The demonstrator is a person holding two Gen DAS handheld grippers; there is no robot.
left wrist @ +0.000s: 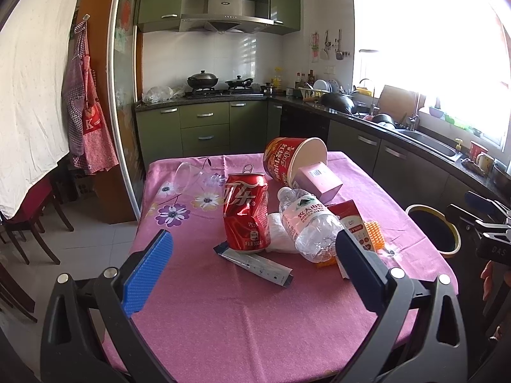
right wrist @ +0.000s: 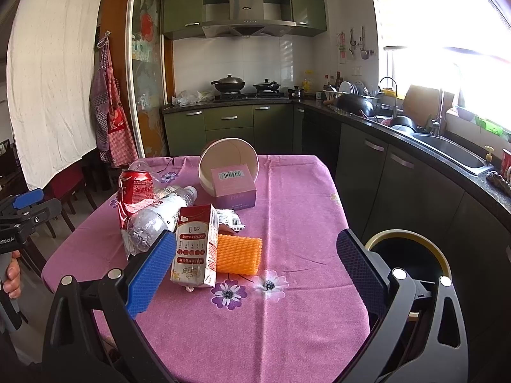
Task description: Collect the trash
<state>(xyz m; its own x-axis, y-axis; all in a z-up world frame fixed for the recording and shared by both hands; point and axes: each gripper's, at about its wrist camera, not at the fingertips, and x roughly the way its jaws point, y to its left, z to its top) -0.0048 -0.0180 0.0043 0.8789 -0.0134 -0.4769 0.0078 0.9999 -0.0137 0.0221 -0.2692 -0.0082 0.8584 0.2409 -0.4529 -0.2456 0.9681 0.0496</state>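
Left wrist view: a cluster of trash is seen at the centre of the frame on a pink flowered tablecloth (left wrist: 223, 312). A dented red cola can (left wrist: 246, 212) stands upright, touching a crushed clear water bottle (left wrist: 308, 223) that lies on its side to the right. Above them a red paper bowl (left wrist: 287, 159) is tipped over, with a small purple box (left wrist: 317, 180) at its mouth. A flat dark wrapper (left wrist: 255, 263) lies below the can, and a clear plastic cup (left wrist: 188, 175) lies on its side at the upper left of the cluster. In the right wrist view, a milk carton (right wrist: 196, 249) is seen leaning beside an orange sponge (right wrist: 239, 253), left of centre.

The left gripper (left wrist: 254, 257) is held wide apart with nothing between its fingers, low in the frame before the can. The right gripper (right wrist: 257, 258) is likewise spread wide and empty, its blue pad just beside the carton.

A black bin (right wrist: 412, 252) with a gold rim stands just off the table's right edge, at the lower right. The lower part of the cloth is bare. Behind, green kitchen cabinets (left wrist: 204, 124) and a dark counter (right wrist: 415, 134) with a sink run along the upper and right parts of the frame; dark chairs (left wrist: 28, 223) stand at the left.
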